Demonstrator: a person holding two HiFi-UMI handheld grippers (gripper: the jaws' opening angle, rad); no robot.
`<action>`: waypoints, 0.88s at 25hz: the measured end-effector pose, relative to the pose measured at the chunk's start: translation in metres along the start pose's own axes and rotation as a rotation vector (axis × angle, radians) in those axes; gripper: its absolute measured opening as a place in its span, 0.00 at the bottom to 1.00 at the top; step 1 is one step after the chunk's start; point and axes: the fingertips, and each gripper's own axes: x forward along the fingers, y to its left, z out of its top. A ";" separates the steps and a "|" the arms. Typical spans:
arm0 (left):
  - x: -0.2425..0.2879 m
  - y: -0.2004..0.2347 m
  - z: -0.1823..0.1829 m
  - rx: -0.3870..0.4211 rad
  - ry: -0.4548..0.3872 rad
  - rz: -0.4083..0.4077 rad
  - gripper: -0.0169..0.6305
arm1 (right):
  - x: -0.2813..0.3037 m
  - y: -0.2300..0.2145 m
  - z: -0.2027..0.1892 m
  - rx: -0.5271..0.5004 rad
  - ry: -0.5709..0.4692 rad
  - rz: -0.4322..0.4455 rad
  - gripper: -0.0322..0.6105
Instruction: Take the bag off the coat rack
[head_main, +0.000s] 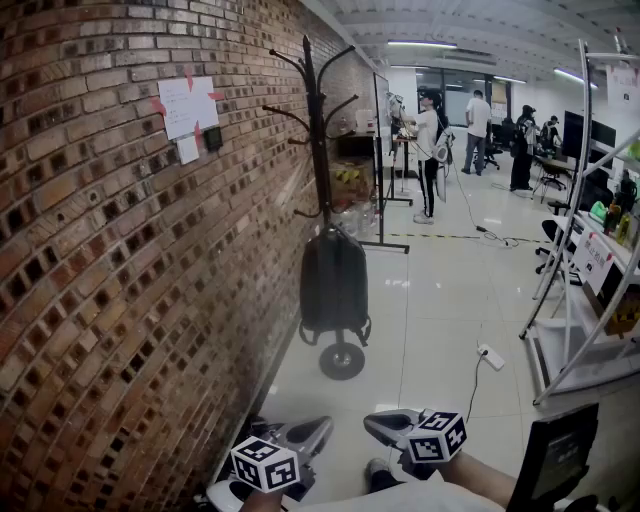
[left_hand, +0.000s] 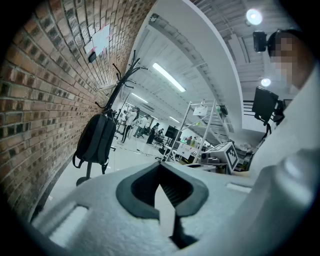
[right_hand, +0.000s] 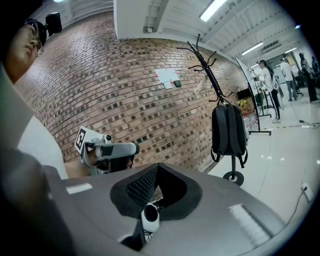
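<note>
A black backpack (head_main: 334, 278) hangs upright from a black coat rack (head_main: 317, 110) that stands beside the brick wall, a few steps ahead. The backpack (left_hand: 95, 138) also shows at the left of the left gripper view, and the backpack (right_hand: 229, 131) appears right of centre in the right gripper view. My left gripper (head_main: 318, 432) and right gripper (head_main: 372, 424) are held low near my body, both far from the bag. Both are shut with nothing between the jaws. The rack's round base (head_main: 341, 361) rests on the floor.
A brick wall (head_main: 110, 250) with taped papers (head_main: 188, 105) runs along the left. A white metal shelf (head_main: 590, 250) stands at the right. A power strip (head_main: 491, 356) and cable lie on the glossy floor. Several people (head_main: 428, 150) stand far back.
</note>
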 end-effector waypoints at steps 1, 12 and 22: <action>0.007 0.004 0.003 -0.002 -0.003 -0.019 0.03 | 0.005 -0.008 0.001 0.005 0.006 0.005 0.05; 0.138 0.102 0.053 -0.005 0.030 -0.004 0.03 | 0.045 -0.176 0.064 0.130 -0.037 -0.033 0.05; 0.286 0.192 0.155 0.008 0.002 -0.001 0.03 | 0.061 -0.334 0.188 0.081 -0.111 0.033 0.05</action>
